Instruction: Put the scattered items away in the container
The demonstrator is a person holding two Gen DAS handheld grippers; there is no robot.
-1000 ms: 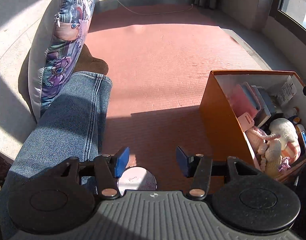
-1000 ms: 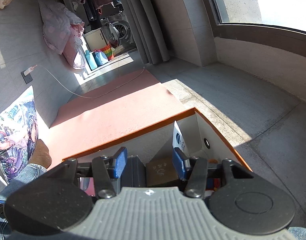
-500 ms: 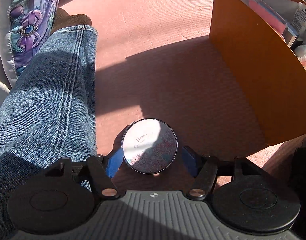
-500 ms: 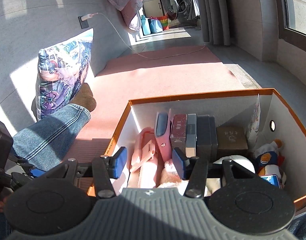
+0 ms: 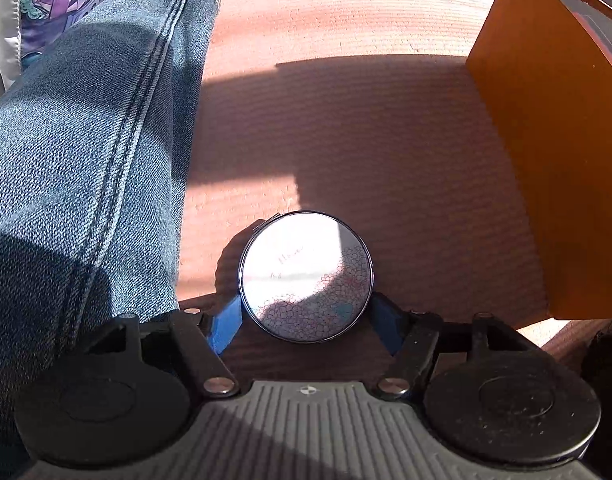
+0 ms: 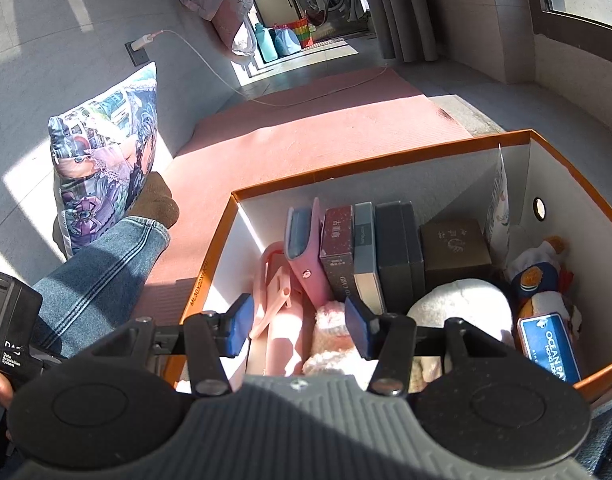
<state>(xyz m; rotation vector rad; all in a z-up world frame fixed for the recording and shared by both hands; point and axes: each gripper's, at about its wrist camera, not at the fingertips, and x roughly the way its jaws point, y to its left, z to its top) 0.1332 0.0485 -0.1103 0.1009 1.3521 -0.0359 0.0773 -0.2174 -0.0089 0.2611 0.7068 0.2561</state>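
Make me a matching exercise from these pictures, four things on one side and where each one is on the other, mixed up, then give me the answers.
Things:
1. round compact
2. patterned cushion
3. books
4. blue jeans leg

Places:
A. standing in a row inside the orange box
B. leaning against the grey wall
C. flat on the pink mat, between the fingers of the open left gripper
D. stretched out on the mat beside the compact

Pairs: 1-C, 2-B, 3-A, 4-D
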